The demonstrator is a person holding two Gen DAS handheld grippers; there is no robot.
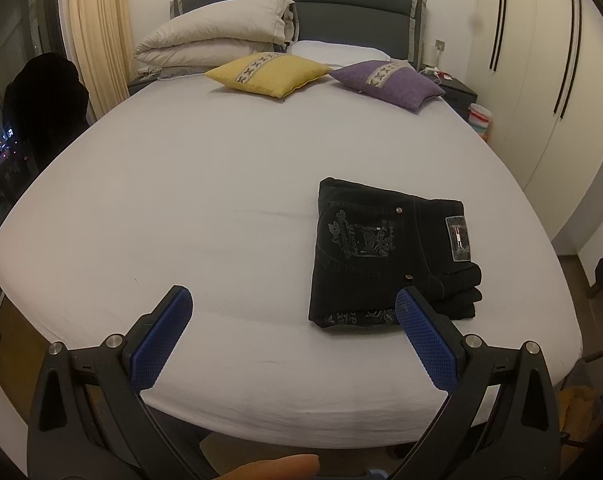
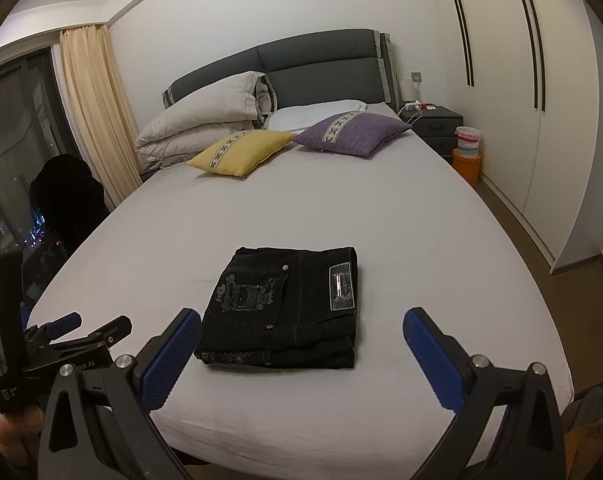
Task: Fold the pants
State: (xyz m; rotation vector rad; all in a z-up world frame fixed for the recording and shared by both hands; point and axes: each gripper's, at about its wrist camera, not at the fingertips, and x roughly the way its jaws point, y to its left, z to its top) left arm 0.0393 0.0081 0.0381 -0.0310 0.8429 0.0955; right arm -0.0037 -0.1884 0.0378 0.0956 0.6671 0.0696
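Black pants (image 1: 385,252) lie folded into a compact rectangle on the white bed (image 1: 201,200), with a printed back pocket and a waist patch facing up. In the left wrist view my left gripper (image 1: 293,300) is open above the bed's near edge, its right blue finger overlapping the pants' near corner in the picture. The right wrist view shows the same folded pants (image 2: 285,304) just ahead of my open right gripper (image 2: 301,322), nothing between its blue pads. My left gripper (image 2: 89,326) also appears at the lower left there, held by a hand.
A yellow cushion (image 1: 269,74), a purple cushion (image 1: 389,82) and a folded duvet (image 1: 221,32) sit at the headboard end. A wardrobe (image 2: 541,100) lines the right wall, with a nightstand (image 2: 433,124) and stacked boxes (image 2: 467,156). A dark chair (image 2: 65,196) stands by the window.
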